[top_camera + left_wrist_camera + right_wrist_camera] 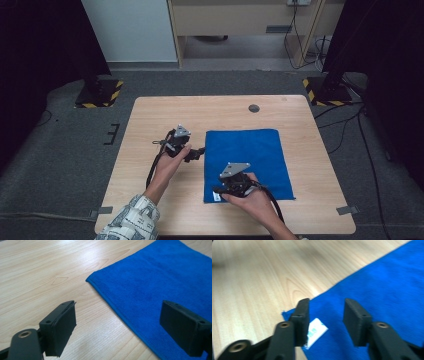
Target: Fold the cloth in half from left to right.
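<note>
- Grey carpet surrounds a light wooden table (150, 120), with yellow-and-black striped stand bases (98, 94) at its two far corners and cables trailing over the floor on the right.
- Near the table's far edge sits a small round dark cap (254, 108), set in the wood.
- A blue cloth (260, 150) lies flat on the right half of the table, folded to a rectangle, its near edge close to the person's side.
- A small white label (315, 330) sticks out at the cloth's near left corner; it carries greenish print too blurred to read. No other writing or brand mark can be made out.
- The left gripper (117, 325) is held just off the cloth's left edge; its jaws stand wide apart with nothing between them, one over bare wood and one over the blue fabric.
- The right gripper (325, 320) hovers over the near left corner of the cloth, jaws partly apart and pressing on nothing, the left jaw just beside the label.
- A patterned sleeve (132, 220) covers the person's left forearm.
</note>
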The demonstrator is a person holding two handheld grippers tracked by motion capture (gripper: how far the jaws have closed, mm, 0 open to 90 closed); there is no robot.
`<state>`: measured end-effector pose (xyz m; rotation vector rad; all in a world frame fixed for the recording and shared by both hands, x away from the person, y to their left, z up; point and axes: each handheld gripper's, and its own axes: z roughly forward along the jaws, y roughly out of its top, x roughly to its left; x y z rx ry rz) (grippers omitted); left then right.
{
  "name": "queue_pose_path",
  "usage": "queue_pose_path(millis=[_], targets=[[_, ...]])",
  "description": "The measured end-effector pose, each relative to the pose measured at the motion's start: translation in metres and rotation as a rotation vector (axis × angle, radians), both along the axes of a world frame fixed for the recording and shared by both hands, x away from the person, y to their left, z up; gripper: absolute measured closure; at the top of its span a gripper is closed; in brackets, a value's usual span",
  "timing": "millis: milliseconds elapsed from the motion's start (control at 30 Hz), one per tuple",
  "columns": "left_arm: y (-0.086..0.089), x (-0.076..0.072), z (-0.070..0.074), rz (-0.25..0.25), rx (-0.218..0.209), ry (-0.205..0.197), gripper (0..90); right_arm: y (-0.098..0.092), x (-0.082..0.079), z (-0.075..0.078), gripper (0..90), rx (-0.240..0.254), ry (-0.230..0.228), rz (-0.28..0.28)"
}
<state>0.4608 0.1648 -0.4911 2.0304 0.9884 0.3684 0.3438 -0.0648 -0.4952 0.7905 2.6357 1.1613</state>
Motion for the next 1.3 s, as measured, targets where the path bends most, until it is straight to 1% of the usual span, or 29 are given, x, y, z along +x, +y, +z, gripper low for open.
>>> queue_pose_path(millis=[100,167,233,333,367,400,467,533,567,667,733,833,900,933,1033,1100,1200,1233,1267,1300], targets=[[0.0,0.0,0.0,0.0,0.002,0.001,13.4,0.007,-0.004,-0.002,69.4,-0.001,0.008,0.033],[0.001,0.001,-0.001,0.001,0.003,0.003,13.5,0.012,-0.006,-0.004,72.8,-0.002,0.007,0.044],[0.002,0.001,0.0,0.004,0.0,0.0,13.5,0.015,-0.008,-0.005,74.8,0.0,0.004,0.055],[0.003,0.001,0.001,0.007,-0.005,-0.005,13.7,0.023,-0.012,-0.007,76.4,-0.018,0.0,0.061],[0.003,0.0,0.001,0.008,-0.009,-0.006,13.7,0.025,-0.013,-0.009,75.6,-0.017,0.003,0.064],[0.003,0.0,0.001,0.007,-0.007,-0.006,13.7,0.027,-0.014,-0.011,72.9,-0.018,0.003,0.064],[0.003,0.0,0.002,0.006,-0.007,-0.006,13.7,0.032,-0.017,-0.015,61.8,-0.039,-0.01,0.065],[0.003,0.0,0.002,0.008,-0.013,-0.008,13.9,0.036,-0.019,-0.019,54.9,-0.058,-0.018,0.061],[0.003,0.0,0.002,0.012,-0.02,-0.009,14.0,0.038,-0.019,-0.021,51.8,-0.075,-0.026,0.057],[0.003,0.0,0.002,0.011,-0.024,-0.01,14.0,0.039,-0.02,-0.024,46.6,-0.085,-0.033,0.038],[0.002,0.001,0.001,0.006,-0.02,-0.007,14.0,0.039,-0.02,-0.026,43.7,-0.087,-0.027,0.037],[0.001,0.002,0.0,0.008,-0.026,-0.006,14.0,0.039,-0.02,-0.03,43.6,-0.088,-0.028,0.036],[0.0,0.002,0.0,0.005,-0.027,-0.005,14.0,0.039,-0.021,-0.03,46.9,-0.085,-0.036,0.03],[0.0,0.002,0.0,0.004,-0.031,-0.003,14.0,0.038,-0.021,-0.03,51.0,-0.087,-0.036,0.03],[-0.002,0.004,0.0,-0.003,-0.037,0.004,14.0,0.035,-0.019,-0.029,67.4,-0.082,-0.035,0.003],[-0.002,0.007,0.002,-0.015,-0.03,0.02,14.9,0.033,-0.016,-0.029,76.5,-0.08,-0.033,-0.016],[-0.004,0.014,0.004,-0.03,-0.024,0.021,16.4,0.032,-0.014,-0.029,83.4,-0.071,-0.032,-0.032],[-0.005,0.017,0.004,-0.031,-0.02,0.027,16.4,0.032,-0.015,-0.029,85.1,-0.061,-0.034,-0.035],[-0.007,0.02,0.003,-0.048,-0.035,0.043,16.4,0.032,-0.015,-0.028,85.7,-0.051,-0.032,-0.043],[-0.007,0.024,0.003,-0.035,-0.01,0.031,16.4,0.033,-0.015,-0.028,85.8,-0.043,-0.029,-0.039]])
